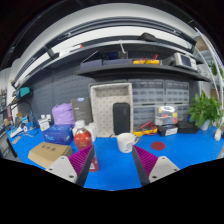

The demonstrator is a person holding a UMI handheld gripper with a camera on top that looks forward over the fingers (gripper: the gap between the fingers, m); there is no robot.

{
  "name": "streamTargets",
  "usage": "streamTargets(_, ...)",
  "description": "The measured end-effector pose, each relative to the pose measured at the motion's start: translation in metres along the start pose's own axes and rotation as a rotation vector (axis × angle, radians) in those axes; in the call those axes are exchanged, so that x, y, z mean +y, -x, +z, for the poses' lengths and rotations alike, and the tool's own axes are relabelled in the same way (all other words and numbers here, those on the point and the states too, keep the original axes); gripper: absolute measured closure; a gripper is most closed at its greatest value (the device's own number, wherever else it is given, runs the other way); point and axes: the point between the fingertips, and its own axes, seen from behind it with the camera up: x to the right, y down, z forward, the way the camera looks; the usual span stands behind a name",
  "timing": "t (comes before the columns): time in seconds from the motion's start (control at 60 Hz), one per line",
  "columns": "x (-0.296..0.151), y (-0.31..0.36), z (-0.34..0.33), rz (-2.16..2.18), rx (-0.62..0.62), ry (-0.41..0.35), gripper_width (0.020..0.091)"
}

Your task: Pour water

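tool (112, 165) fingers cut off below; shelf items (147, 61) unreadably small

We list: blue counter (185, 150), cardboard box (47, 152), purple bag (63, 113), potted plant (207, 108), overhead shelf (125, 68).

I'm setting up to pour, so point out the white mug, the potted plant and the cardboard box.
white mug (125, 142), gripper view, on its side wall.
potted plant (207, 108), gripper view, on its leaves.
cardboard box (47, 153), gripper view, on its top face.
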Motion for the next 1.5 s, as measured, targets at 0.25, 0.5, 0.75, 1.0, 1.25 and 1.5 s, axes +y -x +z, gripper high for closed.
streamTargets(0.25, 0.043, 0.084, 0.061, -0.033, -0.081, 0.052, 0.0319)
streamTargets(0.5, 0.054, 0.110, 0.128, -0.063, -0.093, 0.045, 0.0375)
streamTargets(0.75, 0.056, 0.104, 0.153, -0.076, -0.040, 0.003, 0.0764)
streamTargets(1.0, 0.059, 0.106, 0.152, -0.094, -0.081, -0.007, 0.0834)
streamTargets(1.25, 0.037, 0.100, 0.187, 0.275, -0.098, 0.058, 0.0834)
streamTargets(1.5, 0.004, 0.072, 0.234, 0.974, -0.073, 0.050, 0.0833)
